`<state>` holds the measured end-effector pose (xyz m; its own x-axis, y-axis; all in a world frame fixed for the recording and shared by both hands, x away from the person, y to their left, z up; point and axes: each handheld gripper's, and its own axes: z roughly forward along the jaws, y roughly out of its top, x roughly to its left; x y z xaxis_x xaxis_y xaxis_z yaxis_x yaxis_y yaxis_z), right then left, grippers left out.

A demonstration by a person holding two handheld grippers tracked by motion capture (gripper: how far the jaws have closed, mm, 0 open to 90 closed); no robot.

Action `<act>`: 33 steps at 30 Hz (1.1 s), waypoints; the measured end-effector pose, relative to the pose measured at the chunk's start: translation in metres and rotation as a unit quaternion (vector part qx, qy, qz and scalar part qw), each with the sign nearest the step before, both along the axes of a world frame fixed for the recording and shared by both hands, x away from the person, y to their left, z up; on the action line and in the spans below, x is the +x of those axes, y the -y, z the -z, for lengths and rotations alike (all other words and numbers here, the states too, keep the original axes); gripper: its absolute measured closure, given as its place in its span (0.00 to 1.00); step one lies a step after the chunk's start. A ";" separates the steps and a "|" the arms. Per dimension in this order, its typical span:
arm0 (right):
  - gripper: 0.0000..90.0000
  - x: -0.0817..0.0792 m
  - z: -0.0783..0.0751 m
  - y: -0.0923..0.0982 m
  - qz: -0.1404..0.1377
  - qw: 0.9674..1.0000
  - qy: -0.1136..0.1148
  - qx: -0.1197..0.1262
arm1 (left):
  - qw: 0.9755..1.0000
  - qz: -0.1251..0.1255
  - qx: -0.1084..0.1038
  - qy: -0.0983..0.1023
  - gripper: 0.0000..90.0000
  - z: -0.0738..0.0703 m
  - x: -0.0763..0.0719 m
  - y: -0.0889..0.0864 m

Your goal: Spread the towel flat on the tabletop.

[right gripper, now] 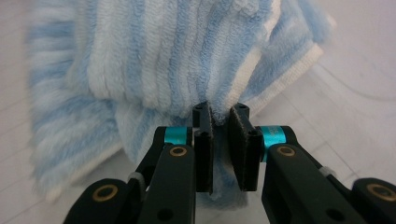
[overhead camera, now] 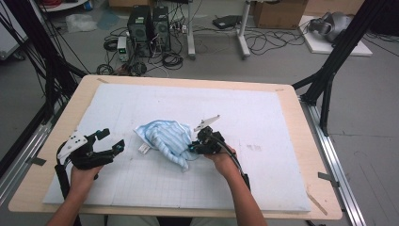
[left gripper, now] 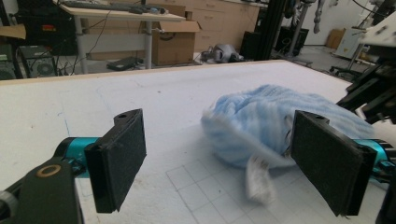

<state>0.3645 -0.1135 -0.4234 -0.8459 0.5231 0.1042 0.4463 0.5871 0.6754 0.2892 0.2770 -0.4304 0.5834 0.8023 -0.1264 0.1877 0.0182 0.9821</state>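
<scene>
- The step in hand looks like taking hold of the towel [overhead camera: 165,140]: a blue-and-white striped terry cloth lying crumpled in a heap near the middle of the white gridded worktop [overhead camera: 263,117].
- The right gripper [overhead camera: 196,147] sits at the heap's right-hand edge in the high view. In the right gripper view its jaws are pinched nearly together on a fold of the cloth, with pile bunched between the pads [right gripper: 204,154], so it is grasping the towel.
- The left gripper [overhead camera: 114,141] hangs well to the left of the heap, just above the worktop. In the left gripper view its jaws stand wide apart with nothing between them; the towel lies beyond them, apart from both pads.
- The next move, as I judge it, calls for the left gripper to cross to the heap's near-left side and find a second edge or corner, while the right keeps its pinch, so the cloth can be lifted and spread. The white care label [overhead camera: 144,149] sticking out at the lower left marks a hem and may be a good place to aim.
- Orientation: bunched as it is, the towel has only a weak long axis, running in the high view from upper left to lower right. The stripes curve along the folds, so no corner clearly points anywhere.
</scene>
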 end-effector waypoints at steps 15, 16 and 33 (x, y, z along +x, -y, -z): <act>0.68 -0.050 -0.021 0.048 0.014 0.996 0.047 0.078 | 1.000 0.026 0.013 -0.009 0.22 -0.005 0.005 0.013; 0.68 -0.051 -0.020 0.053 0.025 0.995 0.050 0.083 | 0.999 0.033 0.016 -0.010 0.23 -0.006 0.006 0.016; 0.57 -0.064 -0.007 0.111 0.112 0.986 0.077 0.098 | 0.970 0.221 0.091 -0.052 0.32 -0.022 0.041 0.127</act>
